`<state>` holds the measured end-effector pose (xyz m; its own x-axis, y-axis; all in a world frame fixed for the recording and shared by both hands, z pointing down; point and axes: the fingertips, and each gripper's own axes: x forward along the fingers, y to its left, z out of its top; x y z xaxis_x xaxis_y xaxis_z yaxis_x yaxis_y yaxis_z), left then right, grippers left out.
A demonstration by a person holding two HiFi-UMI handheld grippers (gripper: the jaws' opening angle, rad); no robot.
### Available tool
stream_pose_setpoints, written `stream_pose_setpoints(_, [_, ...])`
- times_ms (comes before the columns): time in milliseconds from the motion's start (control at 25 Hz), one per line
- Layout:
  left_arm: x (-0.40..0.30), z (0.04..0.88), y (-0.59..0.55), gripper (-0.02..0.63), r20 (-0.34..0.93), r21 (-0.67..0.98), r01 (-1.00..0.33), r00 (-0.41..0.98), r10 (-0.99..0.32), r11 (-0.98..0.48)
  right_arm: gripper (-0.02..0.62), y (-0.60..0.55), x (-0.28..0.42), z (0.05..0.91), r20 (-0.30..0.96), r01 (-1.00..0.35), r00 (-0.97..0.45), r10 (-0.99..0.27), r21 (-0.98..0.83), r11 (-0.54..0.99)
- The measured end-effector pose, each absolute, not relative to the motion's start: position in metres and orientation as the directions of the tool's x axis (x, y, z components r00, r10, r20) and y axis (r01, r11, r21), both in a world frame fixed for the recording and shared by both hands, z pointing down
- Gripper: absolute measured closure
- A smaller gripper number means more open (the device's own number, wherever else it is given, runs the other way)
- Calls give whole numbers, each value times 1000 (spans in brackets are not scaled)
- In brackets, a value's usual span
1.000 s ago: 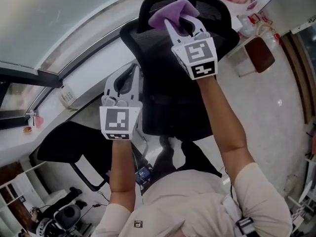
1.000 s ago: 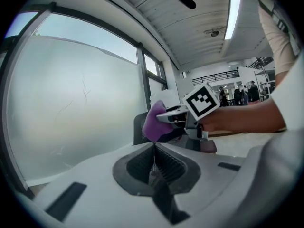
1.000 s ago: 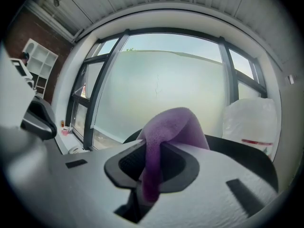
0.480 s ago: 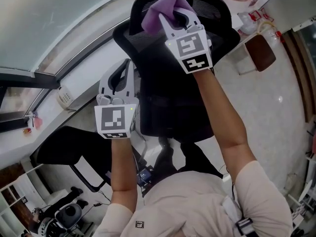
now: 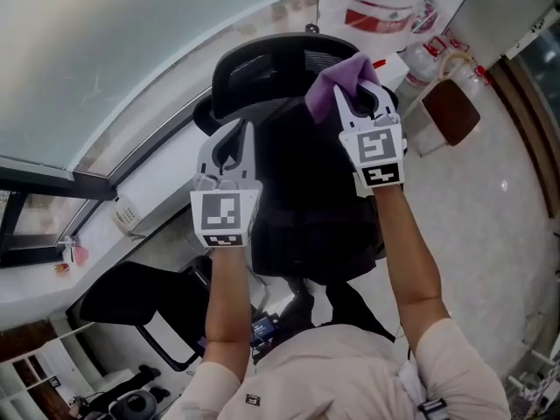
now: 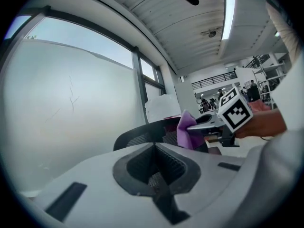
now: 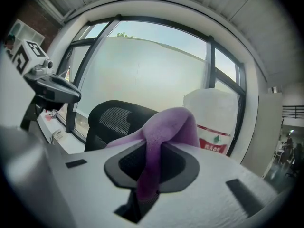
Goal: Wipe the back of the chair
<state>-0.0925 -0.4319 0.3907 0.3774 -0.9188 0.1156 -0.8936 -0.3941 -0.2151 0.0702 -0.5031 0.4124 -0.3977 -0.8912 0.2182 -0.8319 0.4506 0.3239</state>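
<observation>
Right claw is clamped on a purple cloth, up at the top right of the chair back; left claw is clenched on nothing, just beside the back's left edge; water jug sits behind the chair

Head view looks down; all views share chair.
</observation>
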Motion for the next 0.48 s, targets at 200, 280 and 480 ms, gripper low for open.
stream_pose_setpoints(200, [-80,382,-434,597,114,-225,-884,394,-912,-410,545,-500,75,411,226,-839,-387,-894,316,443])
stream_pose_setpoints(280, [-84,380,-432,597,116,-224,-887,388,-914,-404,545,-501,69,413,233,-836,-394,-889,311,453])
stream_pose_setpoints(480, [-111,380,-421,597,120,-223,-901,355,-927,-373,545,-509,18,427,257,-799,-456,-852,305,519])
